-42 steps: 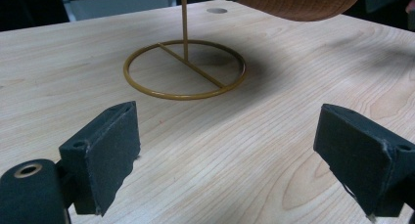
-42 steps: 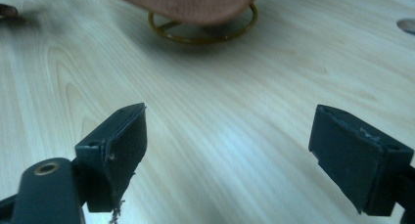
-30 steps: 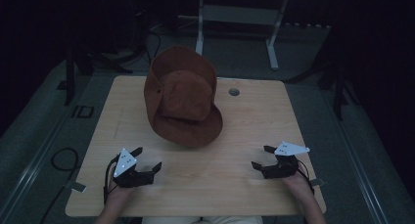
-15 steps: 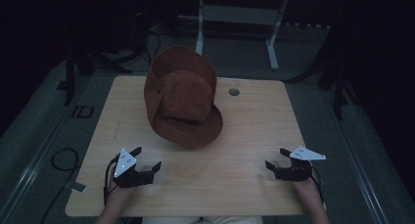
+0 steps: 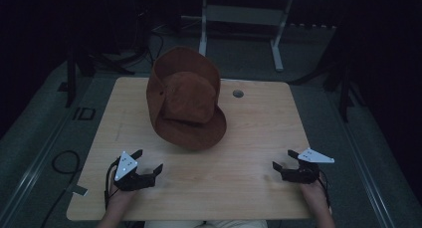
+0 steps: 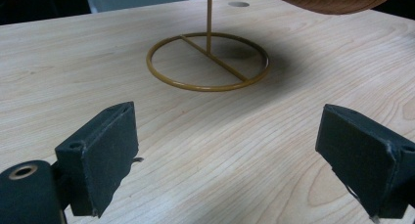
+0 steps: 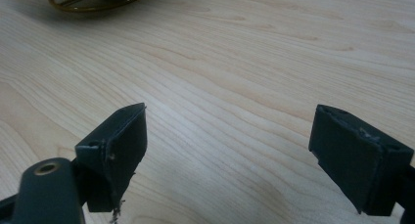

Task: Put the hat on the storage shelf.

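Both grippers, left gripper [image 5: 149, 161] and right gripper [image 5: 283, 159], hold fingers spread wide, empty, above the table [image 5: 249, 133].

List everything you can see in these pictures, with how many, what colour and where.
hat: one, brown, on a stand at the table's middle, toward the far side
stand: one, brass-coloured ring base and upright rod, under the hat
table: one, light wood, a round hole near its far edge
white frame: one, on the floor beyond the table
left hand-held gripper: one, black, near left, jaws open
right hand-held gripper: one, black, near right, jaws open
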